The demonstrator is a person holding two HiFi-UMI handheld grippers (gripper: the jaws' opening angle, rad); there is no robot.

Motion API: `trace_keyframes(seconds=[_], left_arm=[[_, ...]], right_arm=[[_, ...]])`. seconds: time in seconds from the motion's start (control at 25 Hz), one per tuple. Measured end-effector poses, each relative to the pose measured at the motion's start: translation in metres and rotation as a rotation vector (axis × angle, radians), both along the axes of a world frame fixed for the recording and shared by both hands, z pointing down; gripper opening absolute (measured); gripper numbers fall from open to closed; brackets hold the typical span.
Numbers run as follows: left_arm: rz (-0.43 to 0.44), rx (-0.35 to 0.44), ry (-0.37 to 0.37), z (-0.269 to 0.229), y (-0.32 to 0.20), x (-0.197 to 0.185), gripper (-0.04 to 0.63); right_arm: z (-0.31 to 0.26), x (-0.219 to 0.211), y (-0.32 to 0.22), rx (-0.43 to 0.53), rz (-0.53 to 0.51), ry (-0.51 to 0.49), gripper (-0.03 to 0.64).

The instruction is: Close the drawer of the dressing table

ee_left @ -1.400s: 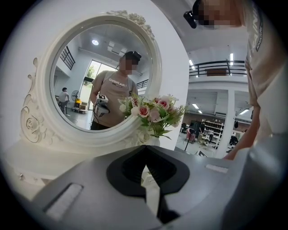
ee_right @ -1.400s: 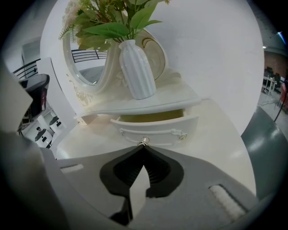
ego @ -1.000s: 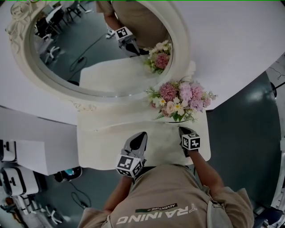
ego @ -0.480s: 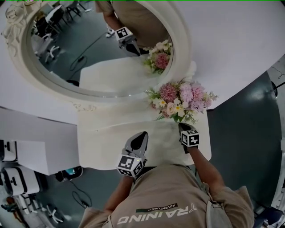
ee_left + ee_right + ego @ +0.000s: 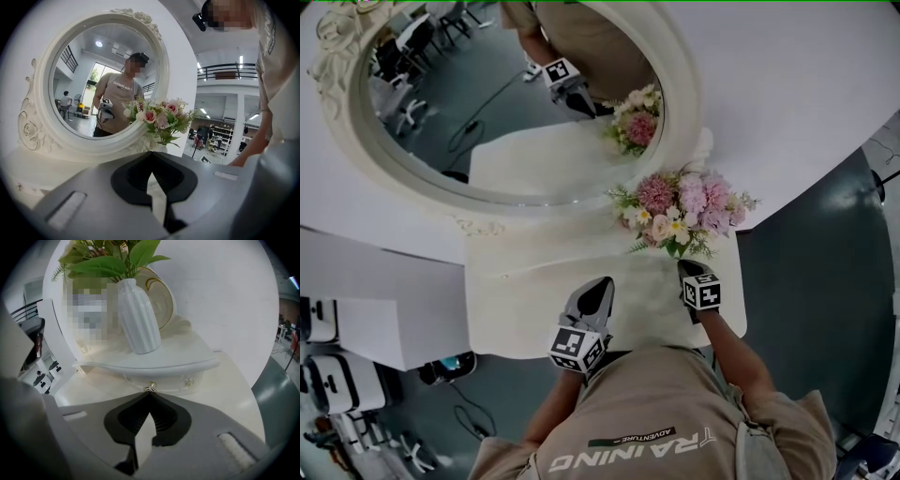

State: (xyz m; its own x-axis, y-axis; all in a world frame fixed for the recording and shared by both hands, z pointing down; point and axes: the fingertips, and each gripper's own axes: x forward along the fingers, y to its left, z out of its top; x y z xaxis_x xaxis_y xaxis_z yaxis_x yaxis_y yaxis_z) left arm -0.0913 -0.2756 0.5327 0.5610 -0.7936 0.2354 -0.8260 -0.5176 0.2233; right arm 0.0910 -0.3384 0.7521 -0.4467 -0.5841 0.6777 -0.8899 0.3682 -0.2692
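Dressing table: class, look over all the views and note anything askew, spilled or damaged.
Nothing stands out. The vase stands upright on its shelf, the mirror looks whole, and nothing is spilled on the table top.

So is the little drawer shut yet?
Looks about done: the drawer front sits tucked in under the shelf. In hand: the right gripper, shut, has its tips at the knob. The left gripper is shut and empty. Left: maybe a last nudge, then backing away.

One dressing table [image 5: 516, 314], one mirror [image 5: 511, 103], one vase [image 5: 138, 319], one bouquet [image 5: 680, 208], two grippers [image 5: 598, 286] [image 5: 688, 272].
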Motion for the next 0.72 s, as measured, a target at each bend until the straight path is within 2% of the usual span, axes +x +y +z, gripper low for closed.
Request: trace_keyframes(seconds=[0.36, 0.72], left_arm=[[-0.008, 0.009, 0.004, -0.003, 0.009, -0.005, 0.015], [0.031, 0.021, 0.014, -0.008, 0.019, 0.006, 0.015]], right_arm=[[-0.024, 0.010, 0.037, 0.059, -0.027, -0.014, 0.003], [-0.080, -0.001, 0.064, 0.190, -0.074, -0.049, 0.003]])
